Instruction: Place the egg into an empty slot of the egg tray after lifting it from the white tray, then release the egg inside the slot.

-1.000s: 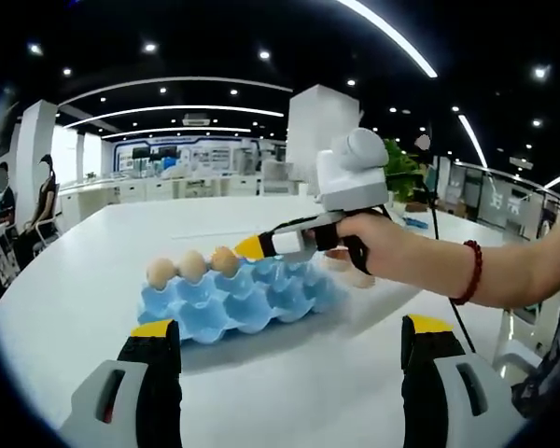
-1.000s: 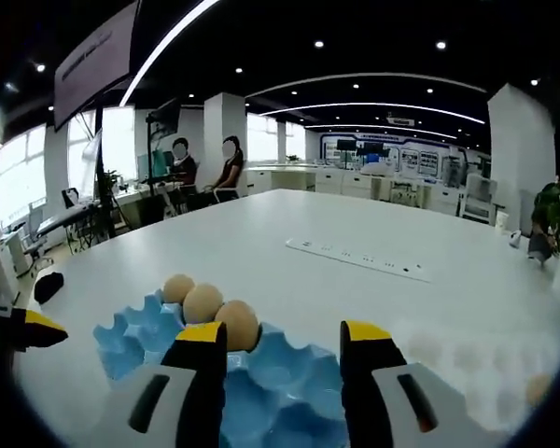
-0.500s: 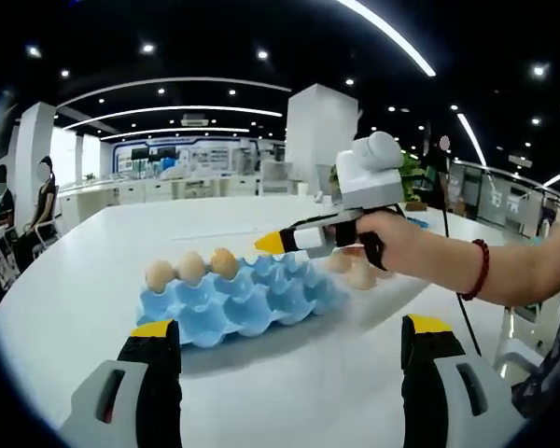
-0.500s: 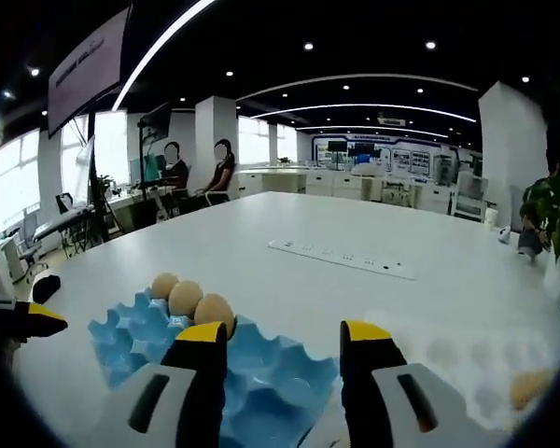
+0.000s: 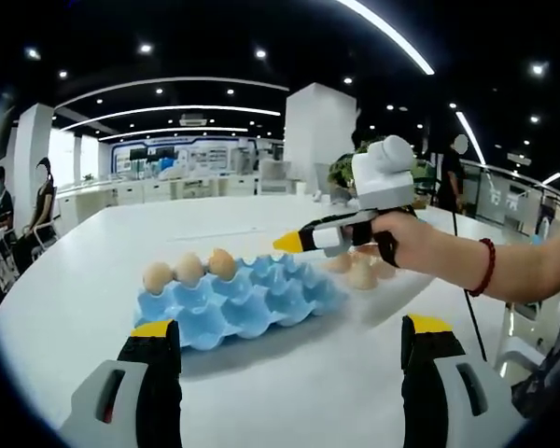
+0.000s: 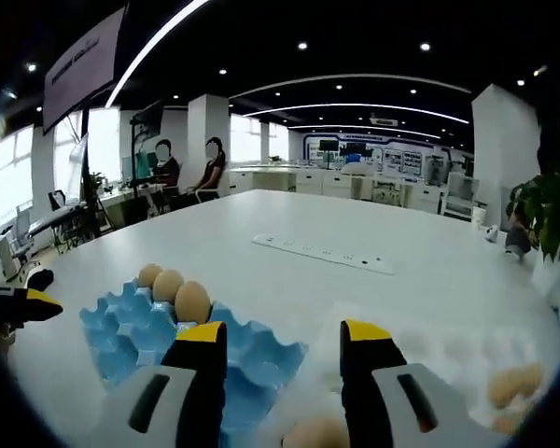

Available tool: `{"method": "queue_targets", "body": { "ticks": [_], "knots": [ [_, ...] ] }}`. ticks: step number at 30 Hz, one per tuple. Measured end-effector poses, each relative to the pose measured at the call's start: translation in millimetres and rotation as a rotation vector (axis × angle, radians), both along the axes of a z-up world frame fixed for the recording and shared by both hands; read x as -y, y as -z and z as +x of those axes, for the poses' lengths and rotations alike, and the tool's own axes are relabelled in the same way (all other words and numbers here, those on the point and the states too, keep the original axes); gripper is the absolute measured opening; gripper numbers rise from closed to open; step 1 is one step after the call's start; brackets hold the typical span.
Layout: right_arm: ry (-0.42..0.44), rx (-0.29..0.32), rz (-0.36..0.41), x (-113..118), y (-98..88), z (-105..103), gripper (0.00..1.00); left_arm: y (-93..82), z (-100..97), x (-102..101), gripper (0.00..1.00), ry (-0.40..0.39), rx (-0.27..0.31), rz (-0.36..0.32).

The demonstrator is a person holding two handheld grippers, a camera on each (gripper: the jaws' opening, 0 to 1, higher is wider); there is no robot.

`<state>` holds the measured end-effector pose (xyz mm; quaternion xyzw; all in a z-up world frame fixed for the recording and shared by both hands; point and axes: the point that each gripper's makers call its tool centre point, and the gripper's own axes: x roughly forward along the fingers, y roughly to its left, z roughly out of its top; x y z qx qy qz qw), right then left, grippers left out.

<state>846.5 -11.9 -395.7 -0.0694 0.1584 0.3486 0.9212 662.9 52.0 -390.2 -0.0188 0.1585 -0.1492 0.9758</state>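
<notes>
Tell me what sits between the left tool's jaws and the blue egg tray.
Nothing: in the left gripper view, bare white table runs from the left tool up to the blue egg tray, with just the tray's shadow on it.

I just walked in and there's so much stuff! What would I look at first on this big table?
Your eye would likely go first to the bright blue egg tray in the middle of the white table, with three brown eggs lined up along its far edge. Next is the right gripper with its yellow tip, held in a person's hand just above the tray's right end, with more eggs lying behind it.
</notes>
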Motion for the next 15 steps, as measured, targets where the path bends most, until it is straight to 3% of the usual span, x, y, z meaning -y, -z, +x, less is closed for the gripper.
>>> {"method": "queue_targets", "body": {
  "ticks": [15],
  "knots": [
    [0.063,-0.013,-0.020,37.9,6.7,5.9,0.51,-1.3,1.8,3.4,1.00,0.005,-0.002,-0.005]
  ]
}}
